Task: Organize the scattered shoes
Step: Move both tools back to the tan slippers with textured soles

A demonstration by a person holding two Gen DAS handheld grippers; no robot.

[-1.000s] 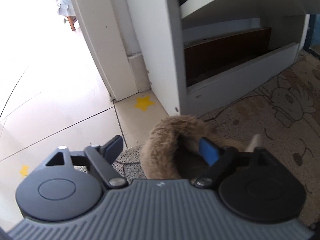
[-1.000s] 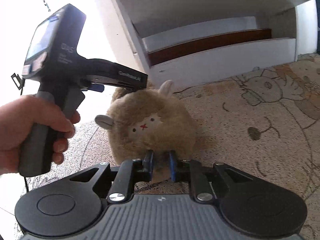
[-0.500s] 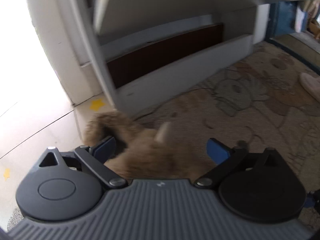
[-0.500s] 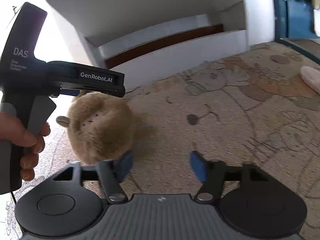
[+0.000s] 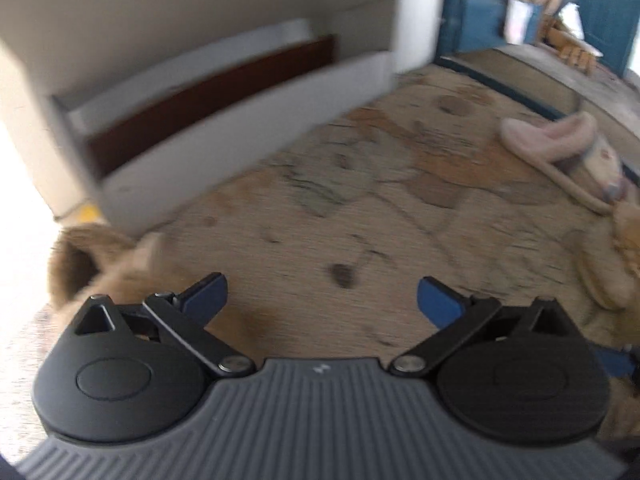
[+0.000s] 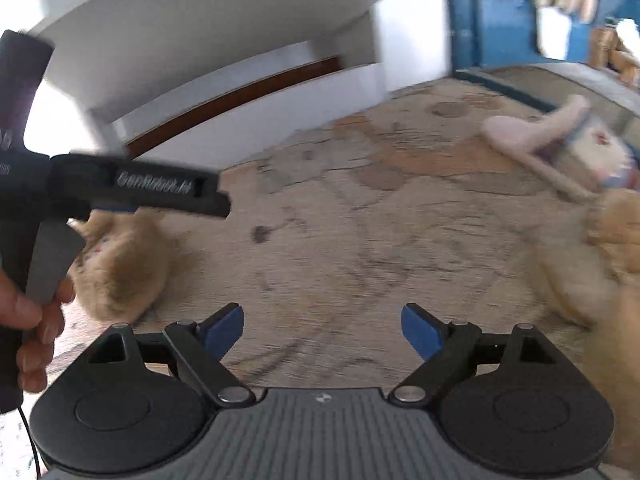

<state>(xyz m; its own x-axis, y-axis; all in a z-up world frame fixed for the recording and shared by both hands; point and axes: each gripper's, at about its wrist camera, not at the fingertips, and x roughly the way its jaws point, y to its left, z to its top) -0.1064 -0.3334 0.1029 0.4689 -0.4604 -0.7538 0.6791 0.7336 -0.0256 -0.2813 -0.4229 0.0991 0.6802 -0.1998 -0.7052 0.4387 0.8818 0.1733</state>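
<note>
Released: brown plush slipper (image 6: pixel 120 268), now left of right gripper (image 6: pixel 322 330); jaws opening, empty. Left gripper (image 5: pixel 322 304) wide open, empty. Next up: pink slipper (image 6: pixel 560 148), far right.

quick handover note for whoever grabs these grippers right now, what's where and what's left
Left gripper: open, nothing between the fingers.
Right gripper: jaws opening, nothing between them.
Brown plush slipper: set down on the rug near the white shelf unit, by the left gripper.
Pink slipper: lying on the rug's far right, not yet picked up.
Tan slipper: on the rug at the right edge, blurred, also loose.
Done: the brown one, as far as its place by the shelf shows.
Left: probably the pink and tan ones on the right.
</note>
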